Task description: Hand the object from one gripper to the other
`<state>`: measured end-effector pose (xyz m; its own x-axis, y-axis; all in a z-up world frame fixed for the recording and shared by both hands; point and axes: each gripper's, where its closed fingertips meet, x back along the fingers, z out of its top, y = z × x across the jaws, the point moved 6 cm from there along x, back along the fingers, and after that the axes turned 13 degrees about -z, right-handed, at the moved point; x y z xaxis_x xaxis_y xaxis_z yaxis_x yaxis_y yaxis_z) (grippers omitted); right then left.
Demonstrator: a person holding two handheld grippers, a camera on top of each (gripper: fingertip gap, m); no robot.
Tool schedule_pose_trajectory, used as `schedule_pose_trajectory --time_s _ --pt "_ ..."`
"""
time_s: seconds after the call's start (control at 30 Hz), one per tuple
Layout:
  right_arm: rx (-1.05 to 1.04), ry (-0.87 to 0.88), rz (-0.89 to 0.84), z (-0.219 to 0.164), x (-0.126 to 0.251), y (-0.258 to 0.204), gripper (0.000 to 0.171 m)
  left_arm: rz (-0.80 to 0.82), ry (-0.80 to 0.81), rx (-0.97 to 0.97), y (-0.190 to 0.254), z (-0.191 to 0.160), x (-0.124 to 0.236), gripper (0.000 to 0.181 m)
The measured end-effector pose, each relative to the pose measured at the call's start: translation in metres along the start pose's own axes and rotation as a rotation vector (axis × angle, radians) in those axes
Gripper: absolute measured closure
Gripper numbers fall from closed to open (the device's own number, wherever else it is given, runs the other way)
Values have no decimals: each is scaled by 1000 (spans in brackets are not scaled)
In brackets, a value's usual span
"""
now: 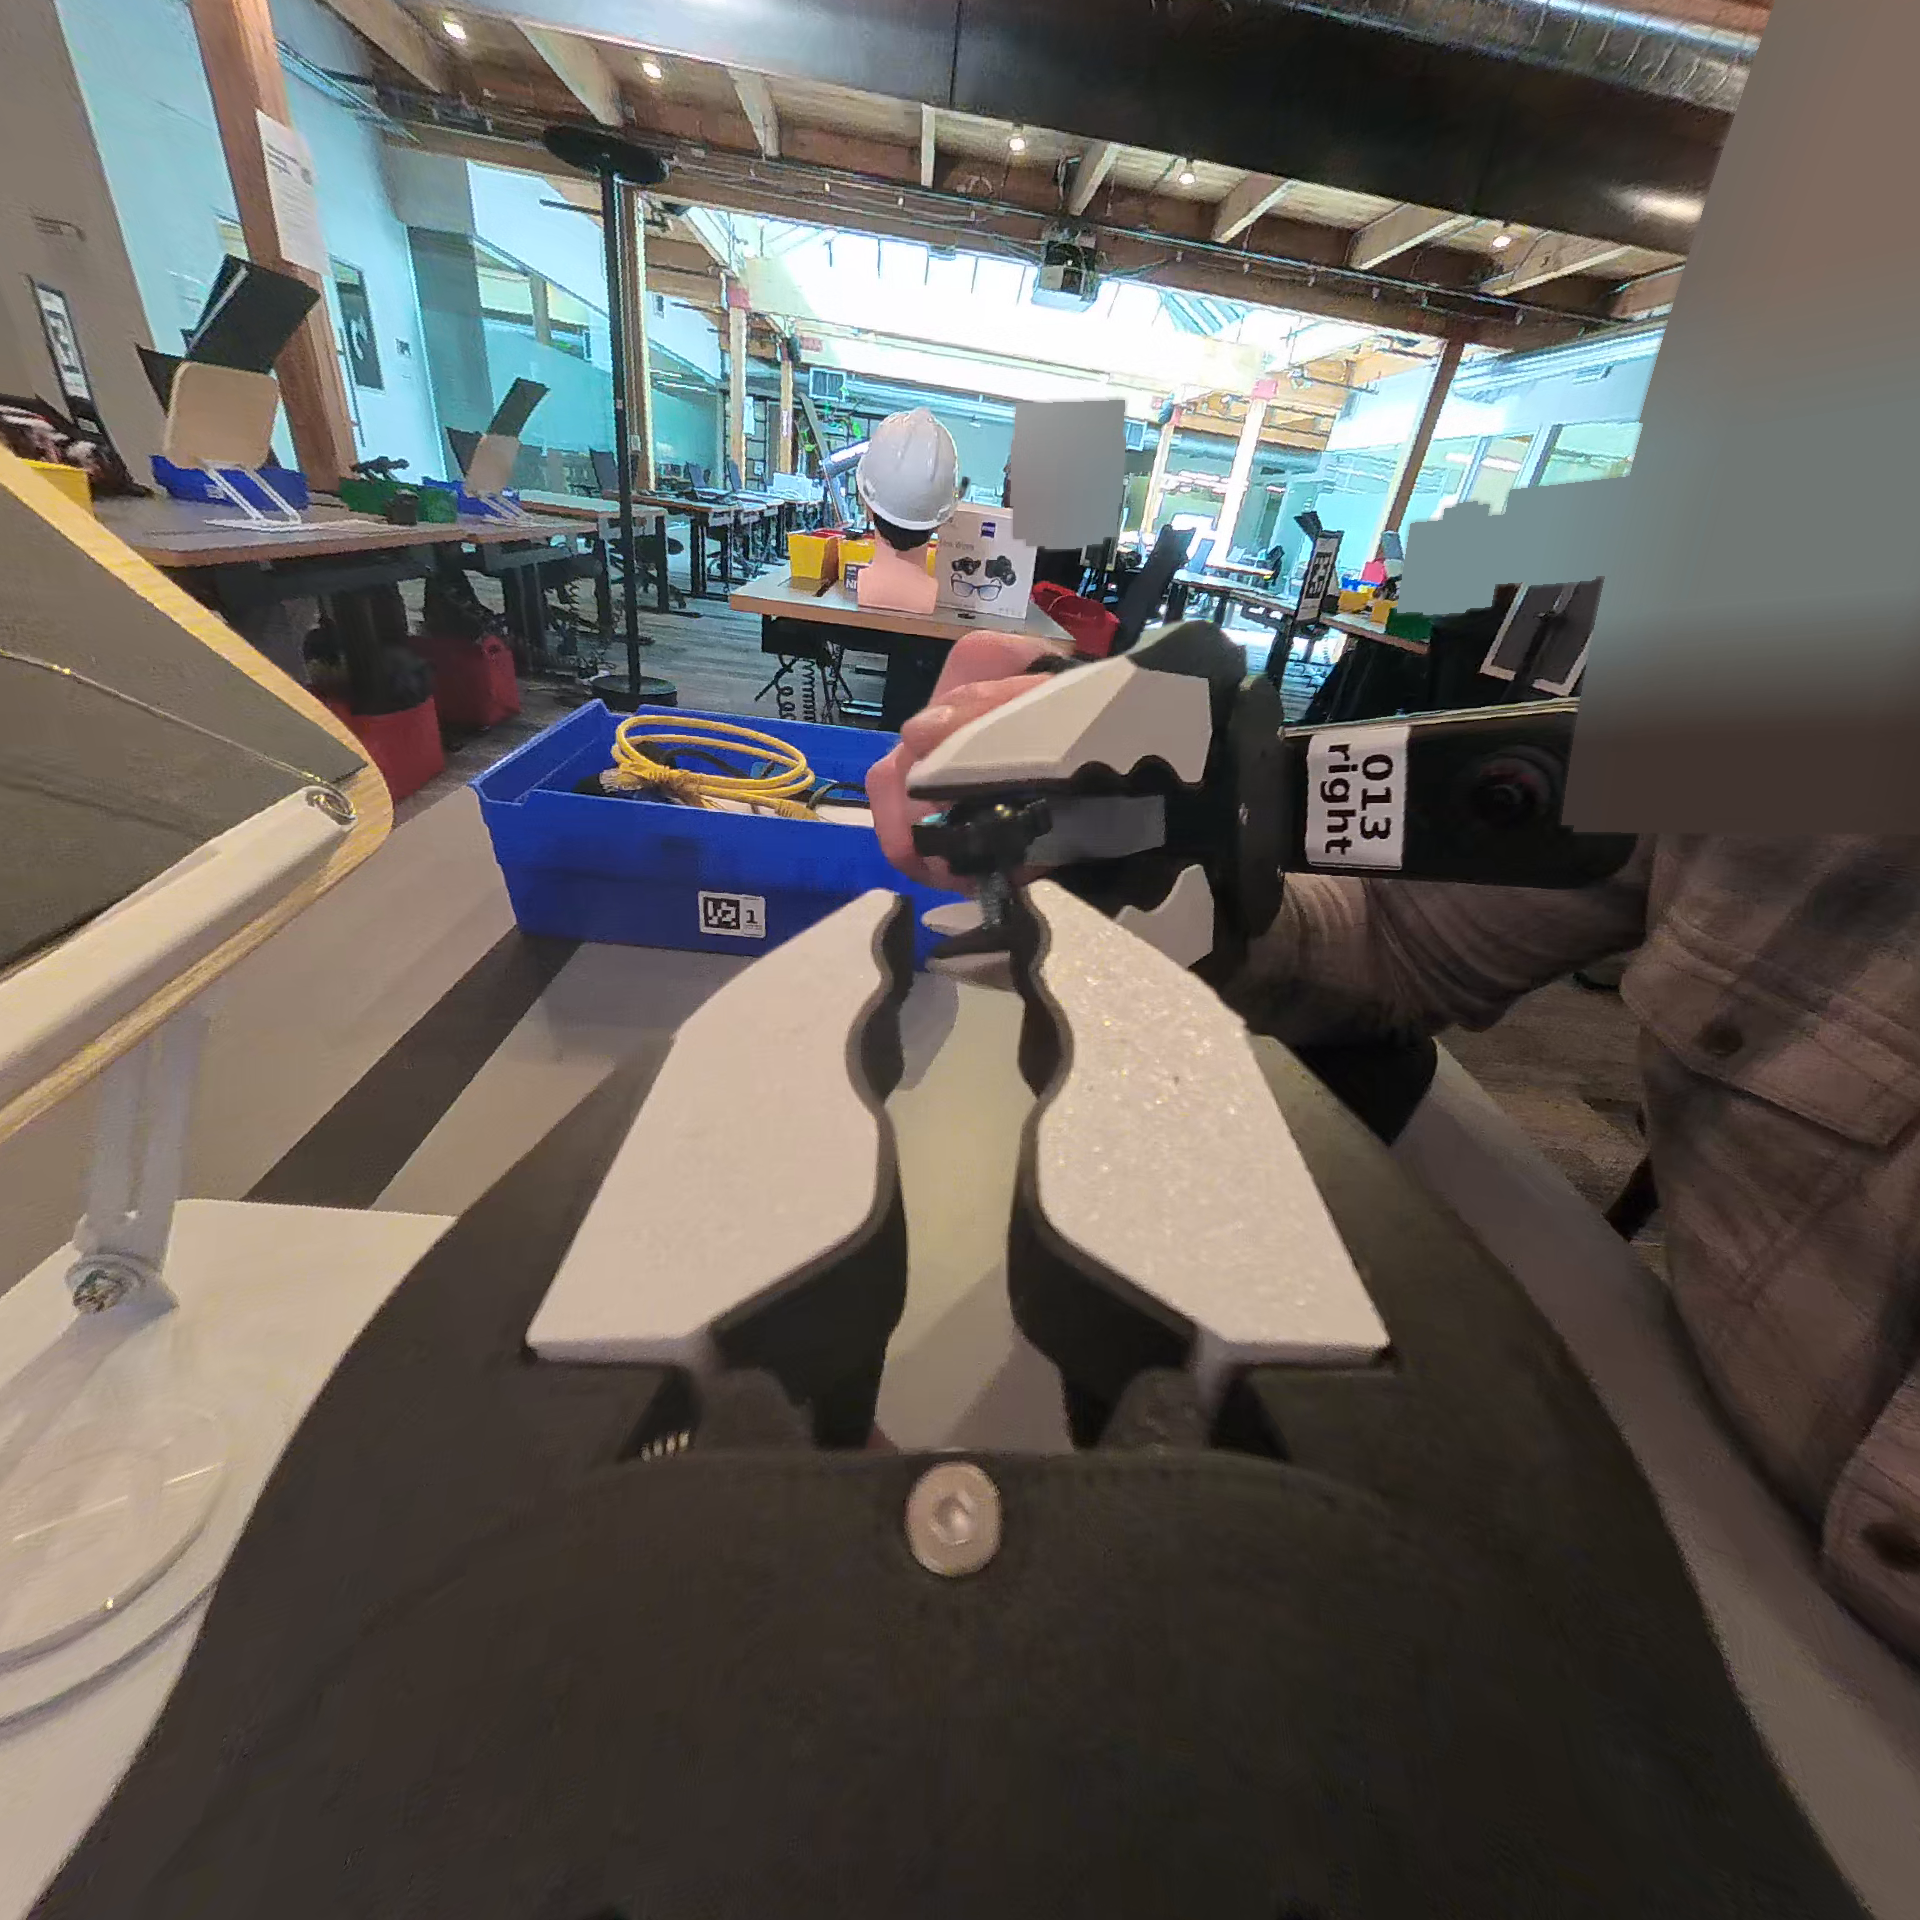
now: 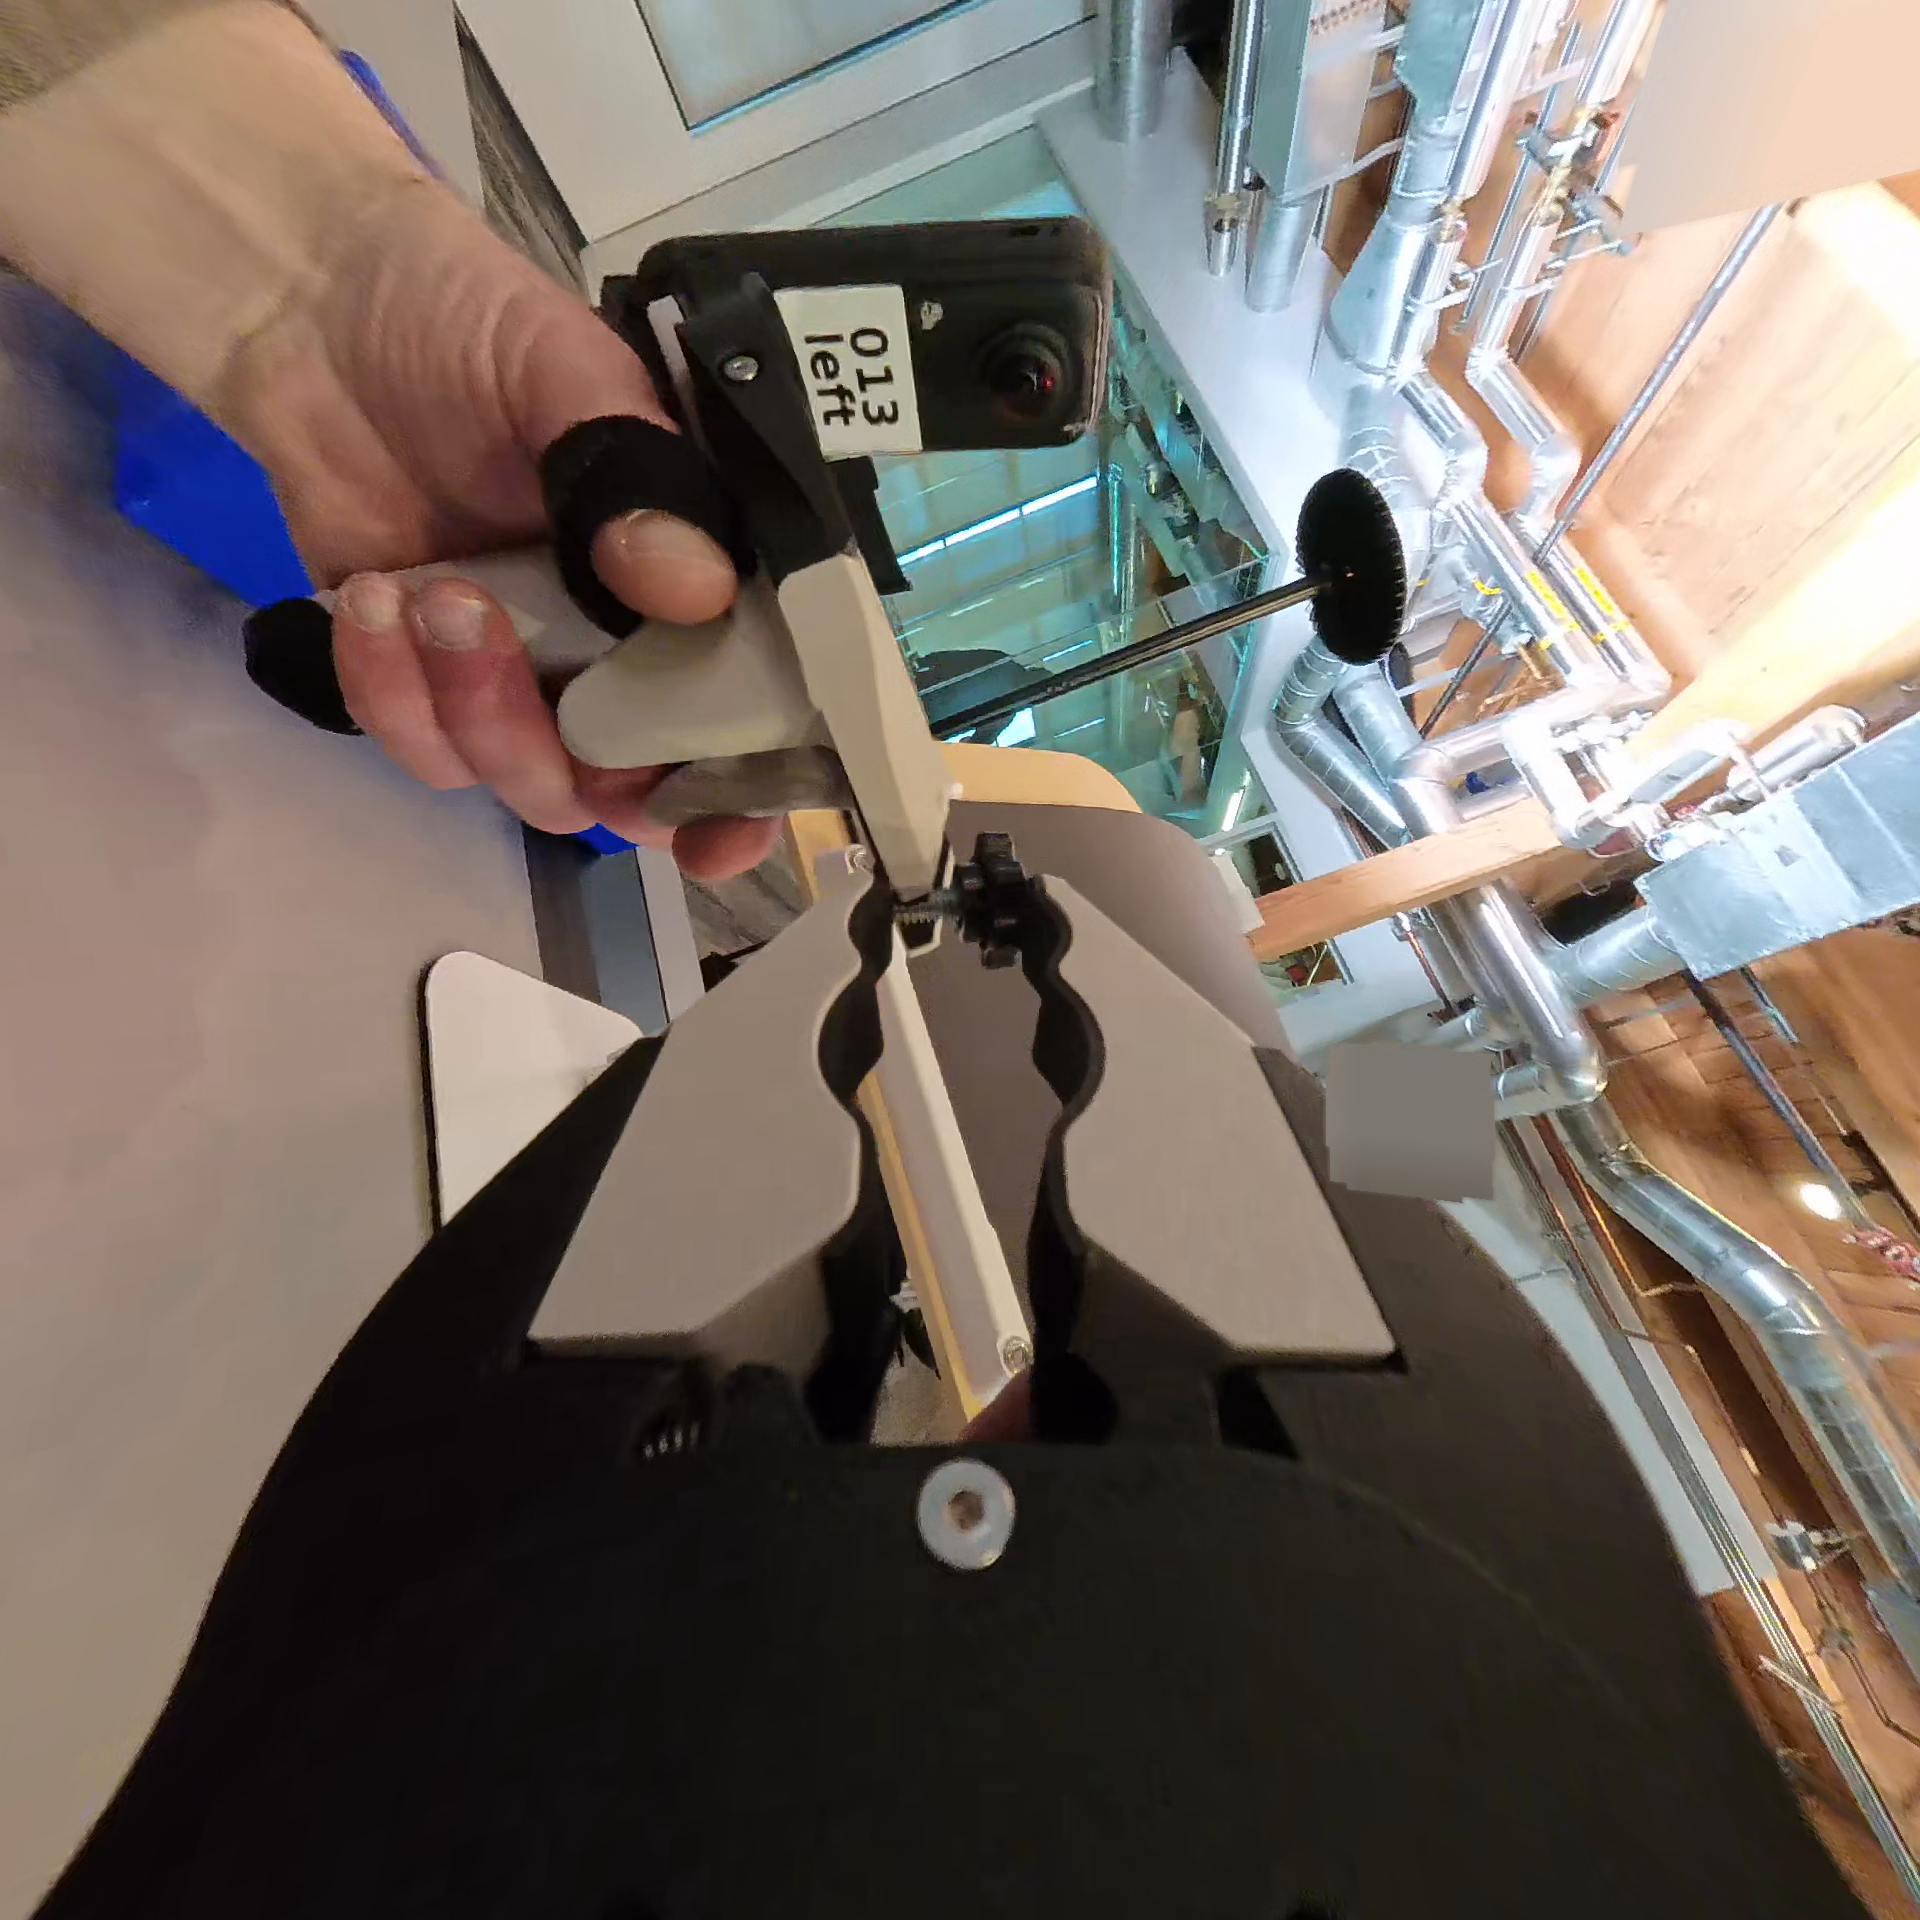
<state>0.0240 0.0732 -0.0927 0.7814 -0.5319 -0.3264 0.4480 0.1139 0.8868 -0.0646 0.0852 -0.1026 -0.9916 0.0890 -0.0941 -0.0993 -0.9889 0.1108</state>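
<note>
The object is a small black star knob with a threaded screw (image 1: 977, 828). In the left wrist view the right gripper (image 1: 951, 857) comes in from the right, turned on its side. It is shut on the knob screw end to end, the knob head against one finger and the screw tip against the other. The screw hangs between the tips of my left gripper (image 1: 964, 906), whose fingers stand apart on either side of it. In the right wrist view the knob screw (image 2: 992, 914) spans the right gripper (image 2: 961, 920), and a left fingertip (image 2: 914, 883) lies against the thread.
A blue bin (image 1: 623, 862) with a coiled yellow cable sits just beyond the grippers on the grey table (image 1: 343, 997). A tilted panel on a white stand with a clear round base (image 1: 94, 1496) is close at the left. A person's plaid sleeve (image 1: 1766, 1143) fills the right. Only a small space, under 4 cm, lies between the two pairs of fingers. Both grippers' tips are roughly 30 cm from the clear round base (image 1: 94, 1496).
</note>
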Motion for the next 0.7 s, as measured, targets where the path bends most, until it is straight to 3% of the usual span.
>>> schedule_pose_trajectory --time_s 0.23,0.7 --pt "29 12 -24 2 0 0 149 -18 3 -15 6 3 -3 176" --pt "38 20 -46 4 1 -1 149 -19 30 -16 6 3 -5 171"
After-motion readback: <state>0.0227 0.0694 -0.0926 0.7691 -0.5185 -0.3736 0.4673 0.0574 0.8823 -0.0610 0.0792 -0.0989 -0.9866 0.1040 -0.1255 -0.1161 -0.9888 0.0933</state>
